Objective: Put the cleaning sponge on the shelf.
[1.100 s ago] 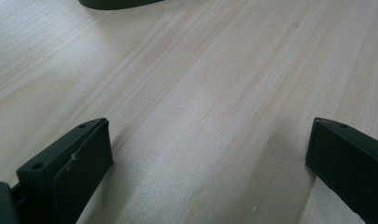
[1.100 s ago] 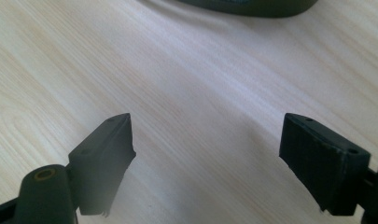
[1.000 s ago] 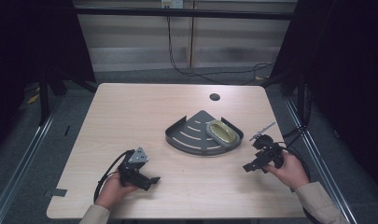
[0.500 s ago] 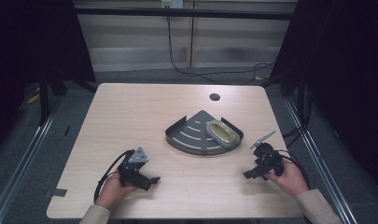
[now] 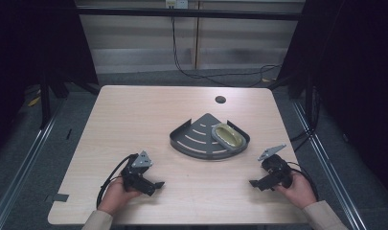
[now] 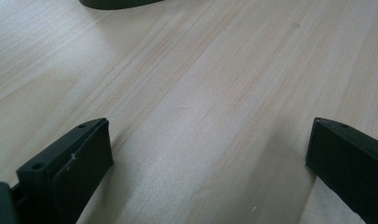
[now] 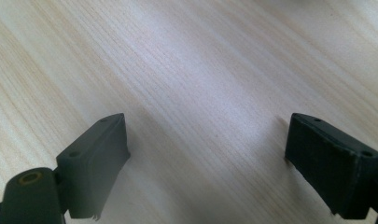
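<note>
Both the left hand-held gripper (image 5: pixel 155 184) and right hand-held gripper (image 5: pixel 255 183) sat wide open and empty on the table (image 5: pixel 134 115), so reaching ahead for the yellowish sponge-like thing (image 5: pixel 227 135) could've easily shoved its dark fan-shaped tray (image 5: pixel 191 143) sliding away.

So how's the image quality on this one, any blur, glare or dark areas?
High view: table evenly lit, surroundings almost black, dark tray legible. Left gripper view: wood grain soft, near jaws slightly blurred. Right gripper view: a pale sheen across the wood, grain sharper, jaws' edges soft.
</note>
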Available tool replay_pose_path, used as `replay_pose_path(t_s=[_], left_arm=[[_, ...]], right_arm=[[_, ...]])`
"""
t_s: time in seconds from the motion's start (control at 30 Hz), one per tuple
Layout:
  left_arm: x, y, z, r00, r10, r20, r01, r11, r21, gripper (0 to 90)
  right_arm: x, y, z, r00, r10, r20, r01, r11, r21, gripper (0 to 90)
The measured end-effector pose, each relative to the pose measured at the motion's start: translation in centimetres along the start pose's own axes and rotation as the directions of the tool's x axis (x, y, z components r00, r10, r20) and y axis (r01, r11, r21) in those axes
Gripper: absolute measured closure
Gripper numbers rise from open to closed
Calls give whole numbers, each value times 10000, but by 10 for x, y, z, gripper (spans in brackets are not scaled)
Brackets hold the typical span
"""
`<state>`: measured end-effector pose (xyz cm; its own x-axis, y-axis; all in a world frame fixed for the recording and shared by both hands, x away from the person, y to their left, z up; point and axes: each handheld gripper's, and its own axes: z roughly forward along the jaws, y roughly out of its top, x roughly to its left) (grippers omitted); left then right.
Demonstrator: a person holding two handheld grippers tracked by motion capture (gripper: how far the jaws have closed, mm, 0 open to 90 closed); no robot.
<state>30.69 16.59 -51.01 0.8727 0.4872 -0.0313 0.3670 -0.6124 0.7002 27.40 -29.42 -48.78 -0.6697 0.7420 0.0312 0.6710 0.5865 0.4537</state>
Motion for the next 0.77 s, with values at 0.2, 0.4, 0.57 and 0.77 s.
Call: replay_pose_path(t_s=[0.2, 0.4, 0.57, 0.77], left_arm=[[0, 0, 0, 10000, -12, 13, 12, 10000, -31, 0], [0, 0, 0, 10000, -14, -8, 14, 10000, -40, 0], [0, 0, 0, 10000, -7, 2, 7, 10000, -4, 0], [0, 0, 0, 10000, -11, 14, 11, 10000, -27, 0]], right_arm=[[0, -7, 1, 10000, 3, 79, 2, 9981, -610, 107], [0, -18, 2, 10000, 66, 49, -58, 9870, -1606, 104], [0, -22, 3, 9999, 77, 78, -61, 9814, -1919, 104], [0, -22, 3, 9999, 125, 90, -105, 9816, -1907, 104]])
